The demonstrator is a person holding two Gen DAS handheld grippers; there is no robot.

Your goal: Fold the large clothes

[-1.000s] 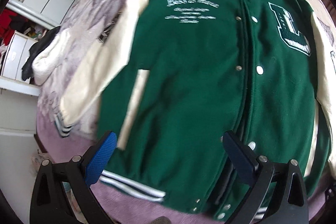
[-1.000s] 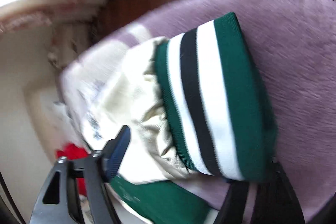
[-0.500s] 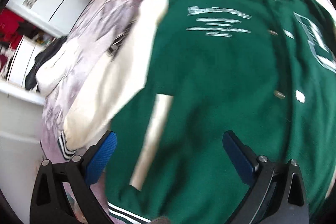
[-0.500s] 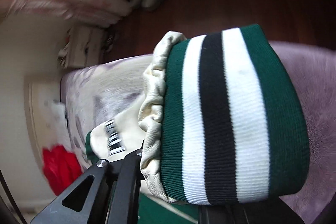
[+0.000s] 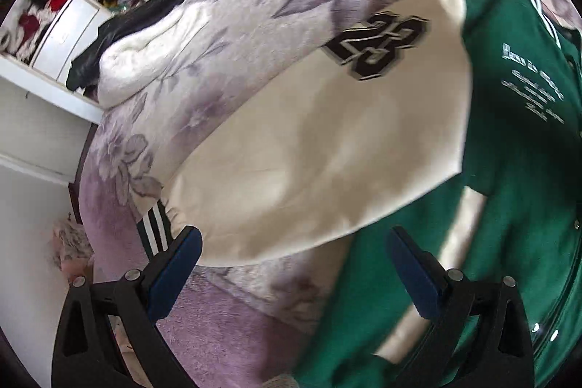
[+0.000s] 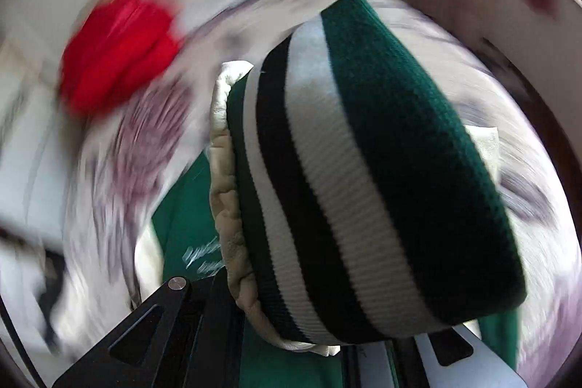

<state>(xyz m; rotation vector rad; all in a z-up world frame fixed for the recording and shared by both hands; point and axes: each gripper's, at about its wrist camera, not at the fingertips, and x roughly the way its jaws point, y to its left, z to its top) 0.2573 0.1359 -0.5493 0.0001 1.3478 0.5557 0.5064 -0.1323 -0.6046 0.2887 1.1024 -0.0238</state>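
A green varsity jacket [image 5: 516, 170] with cream sleeves lies face up on a floral bedspread [image 5: 254, 13]. In the left wrist view its cream sleeve [image 5: 320, 151], with a black number patch [image 5: 378, 50], fills the middle; its striped cuff [image 5: 154, 228] lies by the left finger. My left gripper [image 5: 294, 260] is open and empty, just above the sleeve's lower edge. My right gripper [image 6: 309, 333] is shut on the other sleeve's green, white and black striped cuff [image 6: 363, 188] and holds it up, over the green body [image 6: 189, 206].
A white and black garment [image 5: 134, 53] is bunched at the bed's left edge. White drawers and a wardrobe [image 5: 65, 31] stand beyond it. A red garment [image 6: 116, 50] lies at the bed's far end. The bed's left edge [image 5: 83, 191] drops to the floor.
My left gripper has swung left from the jacket's front to its cream sleeve, still open. My right gripper has shut on the striped cuff and lifted it, swinging it over the jacket.
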